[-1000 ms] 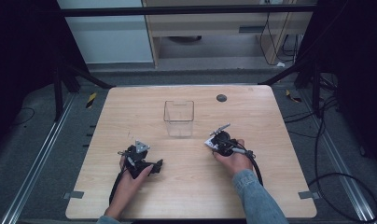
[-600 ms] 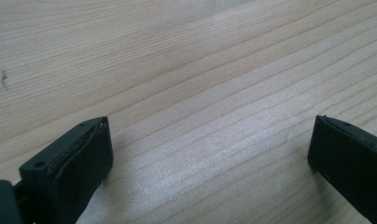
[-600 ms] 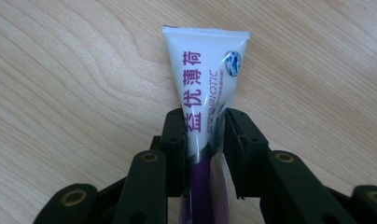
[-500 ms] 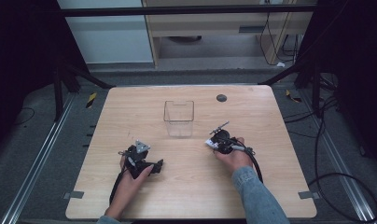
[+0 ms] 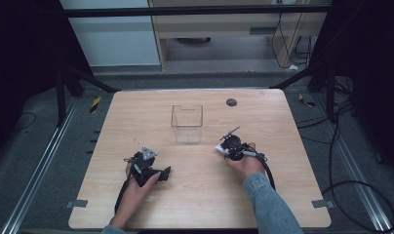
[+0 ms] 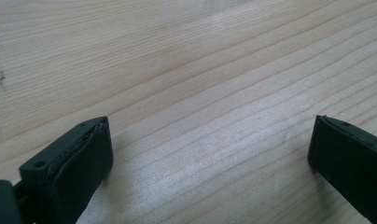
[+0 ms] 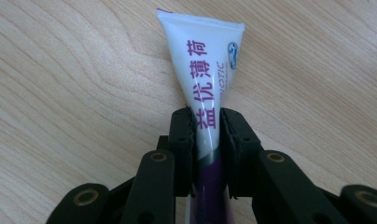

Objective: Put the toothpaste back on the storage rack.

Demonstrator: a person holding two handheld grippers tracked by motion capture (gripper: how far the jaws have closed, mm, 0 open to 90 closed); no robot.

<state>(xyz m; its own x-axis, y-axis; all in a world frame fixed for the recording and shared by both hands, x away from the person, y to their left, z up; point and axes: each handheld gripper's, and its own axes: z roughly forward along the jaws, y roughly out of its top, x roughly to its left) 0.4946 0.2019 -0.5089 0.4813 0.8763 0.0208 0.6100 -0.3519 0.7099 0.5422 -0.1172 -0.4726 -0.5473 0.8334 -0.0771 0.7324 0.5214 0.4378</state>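
A white tube (image 7: 203,60) with purple characters and a purple lower part lies on the wooden table (image 5: 283,195). My right gripper (image 7: 207,114) has just been closing on it and its pads now press the tube's sides. From above, the right gripper (image 5: 226,147) sits right of centre with the tube's white end (image 5: 219,148) poking out to the left. My left gripper (image 5: 148,163) rests low over the table at front left. Its jaws stand wide open (image 6: 210,135) with only bare wood between them.
A clear plastic box (image 5: 187,124) stands upright at the table's middle, a short way behind and left of the right gripper. A small dark round disc (image 5: 231,102) lies near the far edge. Cables trail from both grippers toward the front.
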